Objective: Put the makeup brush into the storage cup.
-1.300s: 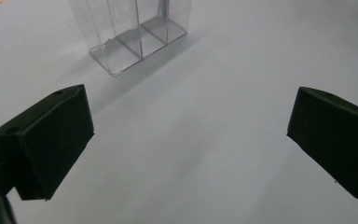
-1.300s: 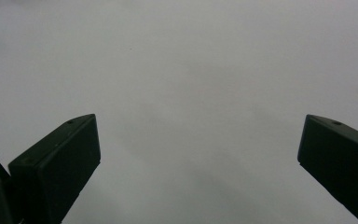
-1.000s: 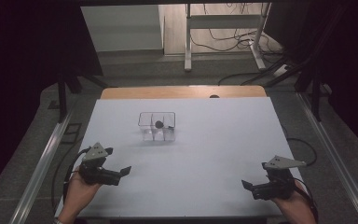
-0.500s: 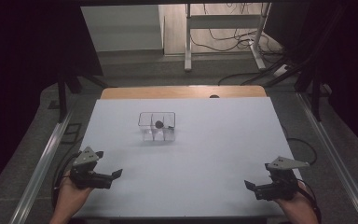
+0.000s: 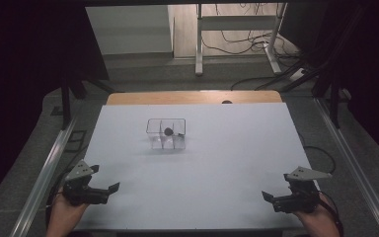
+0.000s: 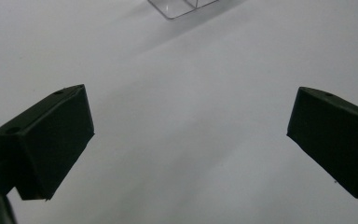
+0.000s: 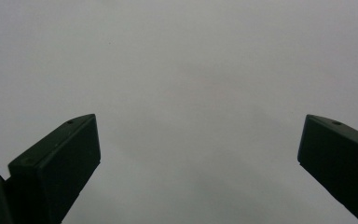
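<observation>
With both hand-held grippers parked at the near edge of the counter, I read a rest pose: left hand-held gripper and right hand-held gripper gape wide, empty. Ahead of them, well apart, sits the clear divided box, a small dark object inside.

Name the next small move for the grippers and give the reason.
Probably ease the left gripper forward toward the clear divided box. Both grippers are open and hold nothing, resting near the table's front edge, and the left gripper view already shows the box's corner ahead.
</observation>
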The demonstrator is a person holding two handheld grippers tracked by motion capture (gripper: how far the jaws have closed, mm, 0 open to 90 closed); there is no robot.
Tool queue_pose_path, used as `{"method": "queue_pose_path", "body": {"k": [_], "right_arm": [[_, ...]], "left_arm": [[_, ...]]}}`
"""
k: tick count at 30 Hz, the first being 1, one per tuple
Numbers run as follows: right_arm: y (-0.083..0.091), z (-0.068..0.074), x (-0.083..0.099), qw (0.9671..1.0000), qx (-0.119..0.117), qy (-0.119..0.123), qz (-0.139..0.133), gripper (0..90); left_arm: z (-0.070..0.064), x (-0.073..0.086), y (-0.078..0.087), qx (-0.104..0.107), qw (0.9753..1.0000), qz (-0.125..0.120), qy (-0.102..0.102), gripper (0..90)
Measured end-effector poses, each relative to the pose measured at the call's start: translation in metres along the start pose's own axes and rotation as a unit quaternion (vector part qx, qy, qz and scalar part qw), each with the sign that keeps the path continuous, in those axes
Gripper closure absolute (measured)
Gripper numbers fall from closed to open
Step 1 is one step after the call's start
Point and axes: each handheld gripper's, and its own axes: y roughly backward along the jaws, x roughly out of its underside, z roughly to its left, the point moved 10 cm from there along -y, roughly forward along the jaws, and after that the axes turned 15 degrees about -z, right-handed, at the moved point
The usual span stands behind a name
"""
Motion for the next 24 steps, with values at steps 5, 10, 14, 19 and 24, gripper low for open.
{"method": "queue_pose_path", "body": {"k": [5,10,14,19,24], "right_arm": [[0.002,-0.003,0.001,1.0,0.004,0.0,-0.001,0.0],[0.004,-0.005,0.002,1.0,0.008,-0.002,-0.002,0.0],[0.007,-0.008,0.003,0.9999,0.011,-0.003,-0.003,0.0],[0.009,-0.012,0.004,0.9998,0.016,-0.006,-0.006,0.0],[0.012,-0.014,0.006,0.9997,0.02,-0.01,-0.006,0.0]], "left_arm": [[0.005,0.006,0.007,-0.011,0.9999,0.002,0.005,0.7],[0.009,0.01,0.013,-0.019,0.9998,0.003,0.007,0.7],[0.012,0.014,0.017,-0.026,0.9996,0.006,0.007,0.7],[0.014,0.018,0.022,-0.033,0.9994,0.007,0.008,0.7],[0.015,0.022,0.026,-0.038,0.9992,0.01,0.009,0.7]]}}
